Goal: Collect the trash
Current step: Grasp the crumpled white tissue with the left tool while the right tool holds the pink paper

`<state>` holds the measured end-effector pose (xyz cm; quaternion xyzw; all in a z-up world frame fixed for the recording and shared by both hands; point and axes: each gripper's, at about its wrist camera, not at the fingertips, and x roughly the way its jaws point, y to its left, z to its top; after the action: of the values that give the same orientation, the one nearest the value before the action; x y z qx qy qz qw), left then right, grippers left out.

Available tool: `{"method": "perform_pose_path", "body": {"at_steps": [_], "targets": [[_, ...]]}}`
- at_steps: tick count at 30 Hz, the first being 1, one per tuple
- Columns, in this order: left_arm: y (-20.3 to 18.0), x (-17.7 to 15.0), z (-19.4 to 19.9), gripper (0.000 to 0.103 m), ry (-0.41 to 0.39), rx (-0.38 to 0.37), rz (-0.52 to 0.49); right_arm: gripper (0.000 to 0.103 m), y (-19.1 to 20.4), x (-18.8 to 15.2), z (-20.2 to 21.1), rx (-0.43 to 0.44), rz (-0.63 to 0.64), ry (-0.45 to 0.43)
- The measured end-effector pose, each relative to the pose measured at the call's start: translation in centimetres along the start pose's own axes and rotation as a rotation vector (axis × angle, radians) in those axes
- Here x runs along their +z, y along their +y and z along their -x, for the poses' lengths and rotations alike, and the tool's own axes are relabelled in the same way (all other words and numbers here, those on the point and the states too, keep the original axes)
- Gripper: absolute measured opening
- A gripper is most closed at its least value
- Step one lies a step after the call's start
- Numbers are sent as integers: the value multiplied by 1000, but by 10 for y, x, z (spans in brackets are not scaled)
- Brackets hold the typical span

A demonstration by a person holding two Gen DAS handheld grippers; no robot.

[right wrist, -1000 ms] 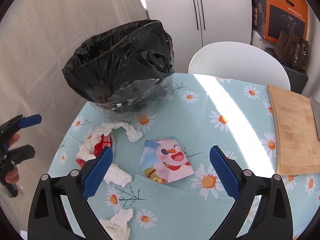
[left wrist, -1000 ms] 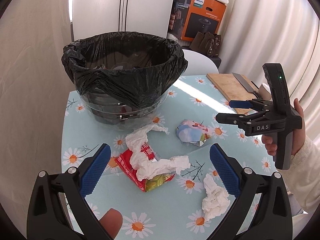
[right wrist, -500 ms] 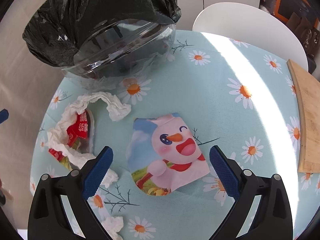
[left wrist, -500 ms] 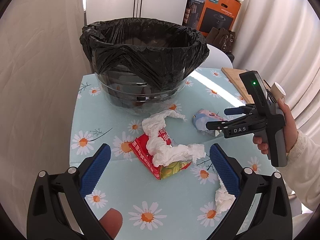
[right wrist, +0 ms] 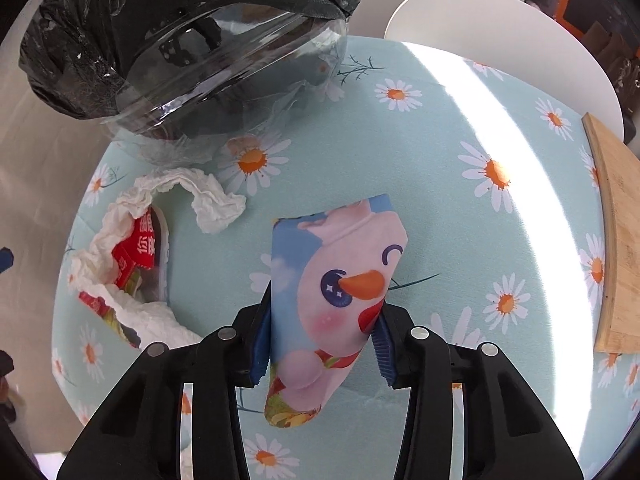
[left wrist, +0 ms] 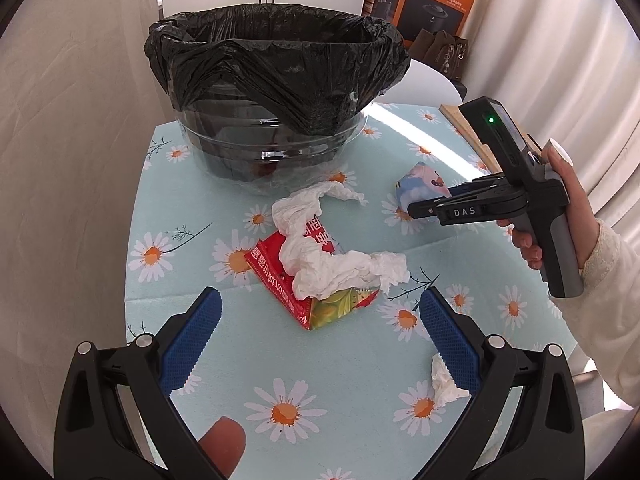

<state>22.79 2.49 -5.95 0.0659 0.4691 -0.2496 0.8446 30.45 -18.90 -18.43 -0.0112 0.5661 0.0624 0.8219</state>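
A crumpled cartoon snowman wrapper [right wrist: 336, 280] lies on the daisy tablecloth, and my right gripper [right wrist: 324, 312] is closing on it. Both blue pads press its sides and it buckles upward between them. The left wrist view shows the same right gripper [left wrist: 424, 200] at that wrapper [left wrist: 420, 180], held by a hand. My left gripper [left wrist: 320, 304] hangs open over a red snack wrapper [left wrist: 280, 276] draped with white tissue [left wrist: 320, 256], touching neither. A black-lined trash bin [left wrist: 276, 92] stands behind them.
A small tissue wad [left wrist: 442, 380] lies by my left gripper's right finger. A wooden cutting board [right wrist: 616, 240] sits at the table's right edge, with a white chair [right wrist: 480, 20] behind the table. Curtains hang close on the left.
My right gripper came down over the cartoon wrapper and its jaws closed on it, folding it up. My left gripper sank a little toward the red wrapper, still open.
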Motion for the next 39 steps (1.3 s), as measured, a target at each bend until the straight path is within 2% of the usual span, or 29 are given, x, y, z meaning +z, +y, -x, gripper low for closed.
{"method": "perform_pose_path", "body": {"at_steps": [5,13,23,26,30,36,39], "targets": [[-19,2,-8,97,13,-36,-50,39,-20,-20,20,4,-55,-19],[-57,5,-20,97,31,-97,-145,40,-65,-54,58,-45,-159,-71],[-102,-14,-42,97,106,-179,-243,40,-104,-91,108,-71,-242,-147],[-114,-23,-49,97,136,-177,-276,40,-109,-103,118,-44,-259,-168],[-126,-35,-55,97,179,-199,-285,41,-110,-114,130,-50,-253,-173],[-138,-53,-69,97,222,-175,-295,41,-113,-125,145,-66,-252,-203],[-145,-61,-76,97,249,-137,-326,41,-114,-131,149,-59,-264,-205]]}}
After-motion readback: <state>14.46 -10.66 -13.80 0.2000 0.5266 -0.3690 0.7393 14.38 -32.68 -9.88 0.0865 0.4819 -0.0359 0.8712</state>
